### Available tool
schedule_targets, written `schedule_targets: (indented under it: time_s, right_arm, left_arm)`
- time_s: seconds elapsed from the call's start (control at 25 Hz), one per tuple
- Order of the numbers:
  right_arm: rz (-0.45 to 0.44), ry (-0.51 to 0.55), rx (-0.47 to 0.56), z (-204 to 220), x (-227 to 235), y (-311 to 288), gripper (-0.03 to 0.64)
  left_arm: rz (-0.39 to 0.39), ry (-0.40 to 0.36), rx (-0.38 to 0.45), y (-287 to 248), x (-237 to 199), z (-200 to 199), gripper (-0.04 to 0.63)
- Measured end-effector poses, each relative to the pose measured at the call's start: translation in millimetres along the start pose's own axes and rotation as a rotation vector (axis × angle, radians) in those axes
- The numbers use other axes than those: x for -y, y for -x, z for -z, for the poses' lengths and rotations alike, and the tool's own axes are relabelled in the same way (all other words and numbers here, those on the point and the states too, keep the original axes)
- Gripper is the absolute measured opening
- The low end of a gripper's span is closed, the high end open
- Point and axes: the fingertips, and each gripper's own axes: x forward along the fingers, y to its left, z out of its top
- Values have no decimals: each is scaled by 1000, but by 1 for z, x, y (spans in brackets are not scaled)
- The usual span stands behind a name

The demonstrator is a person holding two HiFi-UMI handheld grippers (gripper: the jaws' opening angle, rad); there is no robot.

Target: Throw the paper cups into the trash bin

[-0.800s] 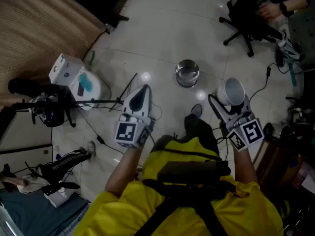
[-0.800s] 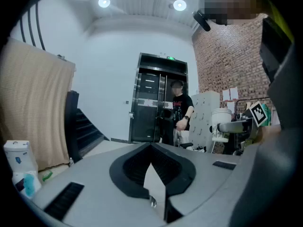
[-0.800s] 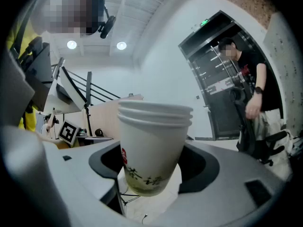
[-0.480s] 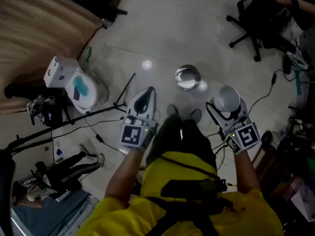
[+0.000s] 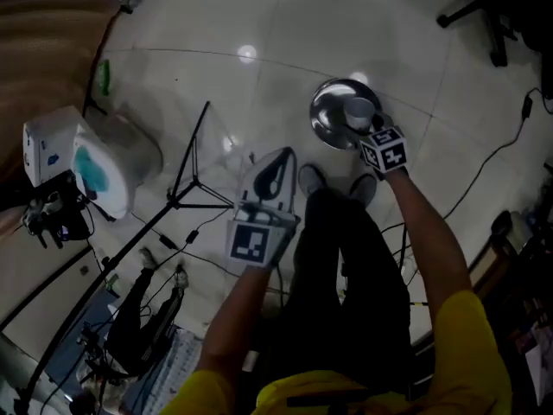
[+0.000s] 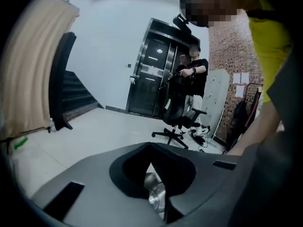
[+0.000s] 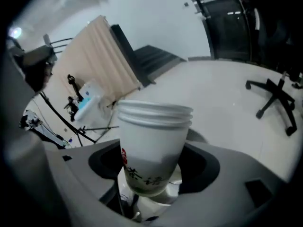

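A stack of white paper cups (image 7: pixel 151 141) with red and dark print stands upright between the jaws of my right gripper (image 7: pixel 154 176), which is shut on it. In the head view the right gripper (image 5: pixel 363 124) holds the cups (image 5: pixel 359 111) over the mouth of the round metal trash bin (image 5: pixel 321 121) on the floor. My left gripper (image 5: pixel 276 158) hangs left of the bin, shut with nothing in it. Through the gap in the left gripper (image 6: pixel 150 150) the shiny bin (image 6: pixel 155 195) shows below.
A white and teal box (image 5: pixel 86 158) stands at the left beside a black tripod (image 5: pixel 186 167) and cables. The person's shoes (image 5: pixel 309 178) are just short of the bin. An office chair (image 6: pixel 180 115) and a standing person (image 6: pixel 194 74) are farther off.
The right gripper has reached forward with the cups from beside the body to over the bin. The left gripper stayed low and shut. The head view has swung nearer to the bin.
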Motion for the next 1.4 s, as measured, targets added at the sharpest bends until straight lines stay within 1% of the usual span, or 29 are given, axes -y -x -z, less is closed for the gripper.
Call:
schedule_targets:
  time_s: [0.08, 0.16, 0.24, 0.32, 0.4, 0.52, 0.6, 0.68, 0.76, 0.8, 0.88, 0.92, 0.96, 1.0, 1.08, 1.12, 1.2, 1.24, 1.32, 1.4]
  right_arm:
    - [45, -34, -110, 35, 37, -81, 336]
    - [94, -75, -188, 65, 61, -134, 336]
    - [134, -97, -255, 88, 73, -163, 337]
    - [137, -69, -302, 98, 72, -180, 337]
    - [130, -51, -307, 92, 67, -191, 339]
    - [123, -106, -311, 94, 66, -200, 339]
    - [133, -108, -319, 97, 70, -204, 339]
    - [144, -101, -316, 99, 75, -206, 373]
    - [167, -118, -298, 95, 83, -202, 370]
    - [176, -130, -284, 91, 86, -197, 337]
    - [179, -135, -259, 81, 86, -183, 325]
    - [172, -136, -244, 73, 81, -171, 324]
    - [155, -143, -218, 62, 72, -156, 308]
    - [132, -149, -181, 49, 61, -136, 304]
    - [84, -144, -78, 19, 34, -87, 297]
    - [66, -133, -17, 3, 18, -57, 281]
    - [47, -116, 117, -32, -13, 12, 276]
    - [44, -116, 187, -48, -28, 48, 241]
    - [58, -110, 321, -77, -55, 119, 198]
    - [103, -82, 420, -97, -73, 176, 139]
  left_arm:
    - [1, 4, -8, -25, -13, 42, 2]
    - [-13, 11, -30, -42, -28, 80, 2]
    - [-27, 31, -49, -51, -40, 109, 2]
    - [-34, 32, -71, -56, -49, 129, 2]
    - [-43, 27, -89, -58, -56, 139, 2]
    - [-56, 40, -91, -57, -68, 143, 2]
    - [-59, 40, -91, -58, -73, 145, 2]
    - [-57, 35, -106, -60, -74, 149, 2]
    - [-52, 28, -119, -63, -75, 150, 2]
    - [-52, 28, -121, -64, -76, 150, 2]
    - [-58, 33, -124, -62, -79, 145, 2]
    - [-61, 38, -127, -60, -80, 141, 2]
    - [-62, 42, -130, -57, -79, 136, 2]
    - [-59, 42, -134, -54, -77, 129, 2]
    - [-51, 35, -142, -47, -70, 113, 2]
    - [-46, 30, -143, -42, -65, 105, 2]
    - [-40, 21, -140, -33, -56, 85, 2]
    - [-38, 22, -136, -28, -52, 74, 2]
    - [-32, 34, -120, -17, -44, 55, 2]
    - [-22, 47, -106, -8, -36, 39, 2]
